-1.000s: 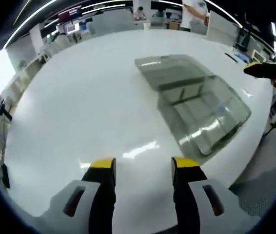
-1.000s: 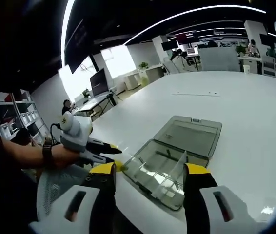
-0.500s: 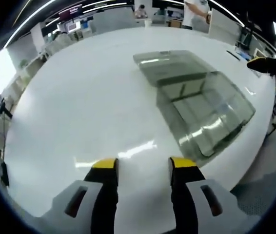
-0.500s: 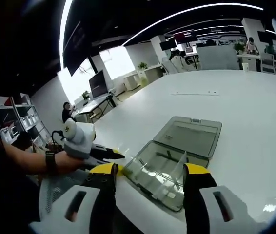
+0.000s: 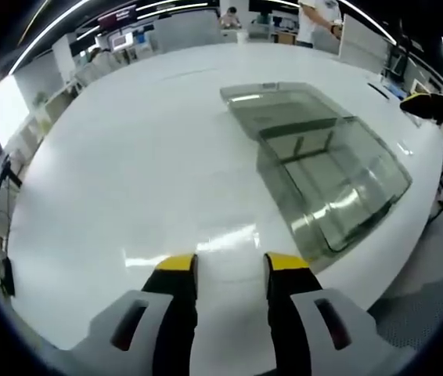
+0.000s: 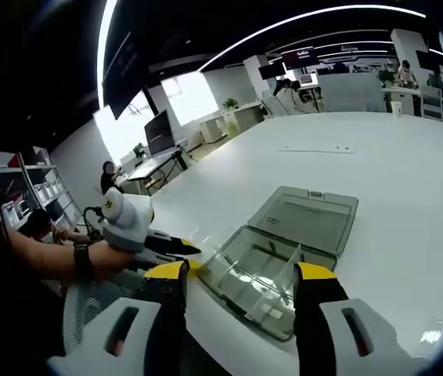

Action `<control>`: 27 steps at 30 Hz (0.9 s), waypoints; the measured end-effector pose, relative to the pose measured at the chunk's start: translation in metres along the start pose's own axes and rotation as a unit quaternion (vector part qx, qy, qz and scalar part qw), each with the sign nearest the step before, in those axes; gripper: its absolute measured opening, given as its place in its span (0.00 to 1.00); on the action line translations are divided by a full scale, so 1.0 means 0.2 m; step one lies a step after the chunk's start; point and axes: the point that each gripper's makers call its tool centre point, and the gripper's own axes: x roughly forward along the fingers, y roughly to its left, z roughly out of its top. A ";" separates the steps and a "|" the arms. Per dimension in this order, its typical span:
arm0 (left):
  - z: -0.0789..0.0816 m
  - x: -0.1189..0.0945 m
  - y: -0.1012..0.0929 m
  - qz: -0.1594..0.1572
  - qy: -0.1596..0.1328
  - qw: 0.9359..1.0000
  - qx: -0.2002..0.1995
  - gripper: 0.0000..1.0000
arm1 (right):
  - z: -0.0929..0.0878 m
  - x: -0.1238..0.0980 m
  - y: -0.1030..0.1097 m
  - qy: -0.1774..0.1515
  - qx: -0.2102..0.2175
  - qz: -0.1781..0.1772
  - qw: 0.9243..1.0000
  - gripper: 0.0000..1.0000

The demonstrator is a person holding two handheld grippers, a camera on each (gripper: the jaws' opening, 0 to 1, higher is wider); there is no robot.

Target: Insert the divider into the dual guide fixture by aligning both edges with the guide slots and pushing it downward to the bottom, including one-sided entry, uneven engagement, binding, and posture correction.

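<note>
A clear plastic box point(image 5: 339, 184) lies on the white table point(image 5: 127, 157) with its lid point(image 5: 280, 106) folded open behind it. My left gripper point(image 5: 230, 265) hovers over the table's near edge, left of the box, open with nothing between its yellow-tipped jaws. The right gripper point(image 5: 441, 106) peeks in at the far right. In the right gripper view the same box point(image 6: 241, 258) sits at the table edge, and a clear divider point(image 6: 282, 270) stands tilted inside it. My right gripper point(image 6: 241, 272) is open and empty just short of the box. A hand holds the left gripper point(image 6: 184, 252) beside the box.
The table point(image 6: 409, 180) stretches wide and bare beyond the lid point(image 6: 311, 219). Its rounded edge runs just under both grippers. Shelves point(image 6: 26, 196) and a seated person point(image 6: 110, 174) are off to the left; desks and a standing person point(image 5: 315, 16) are far behind.
The left gripper's jaws have drawn closer together, still with nothing between them. Both views have shifted slightly. The box and divider have not moved.
</note>
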 end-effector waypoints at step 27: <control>-0.01 0.02 -0.09 -0.036 0.011 0.999 0.005 0.40 | 0.00 0.00 0.03 0.010 -0.012 0.010 1.000 0.50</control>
